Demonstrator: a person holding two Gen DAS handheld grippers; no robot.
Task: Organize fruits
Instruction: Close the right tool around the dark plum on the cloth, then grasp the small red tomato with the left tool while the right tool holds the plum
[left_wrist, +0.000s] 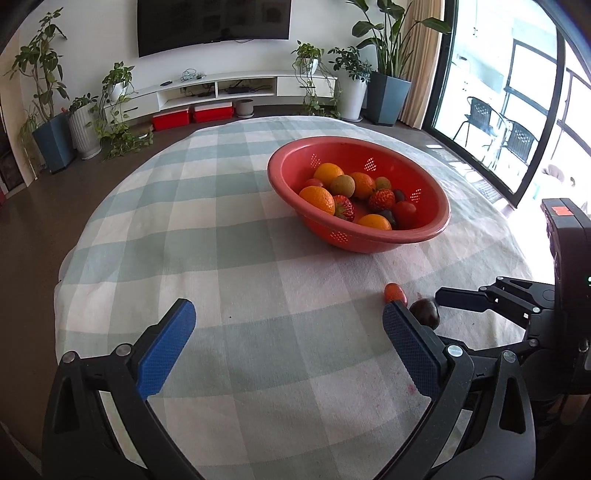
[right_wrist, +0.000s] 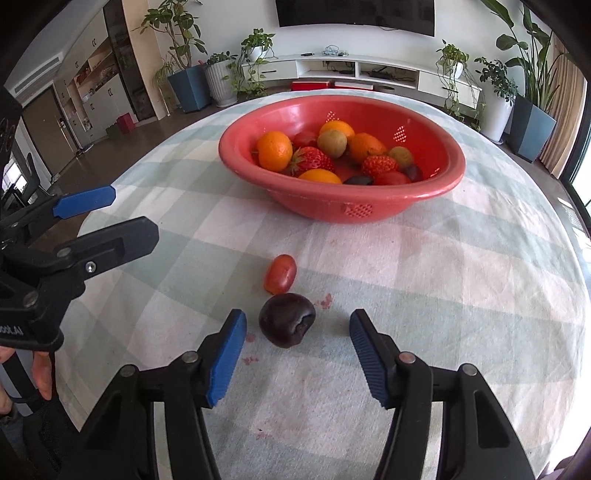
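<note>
The right gripper stands nearest, its jaws apart with the dark plum lying on the cloth between them, closer to the left pad; neither pad touches the fruit, so nothing is held. Just beyond the plum, almost touching it on the side toward the red colander bowl, lies a small red tomato, also loose on the checked tablecloth. The left gripper hovers to the left of the plum, spread wide and empty, over bare cloth. Farther off sits the bowl itself, well apart from both loose fruits, already holding oranges, strawberries, kiwis and darker fruit. The step in hand looks like picking up the plum, with two fruits left to gather; the next move calls for centring the pads on the plum and closing gently without nudging the tomato; then a carry to the bowl.
</note>
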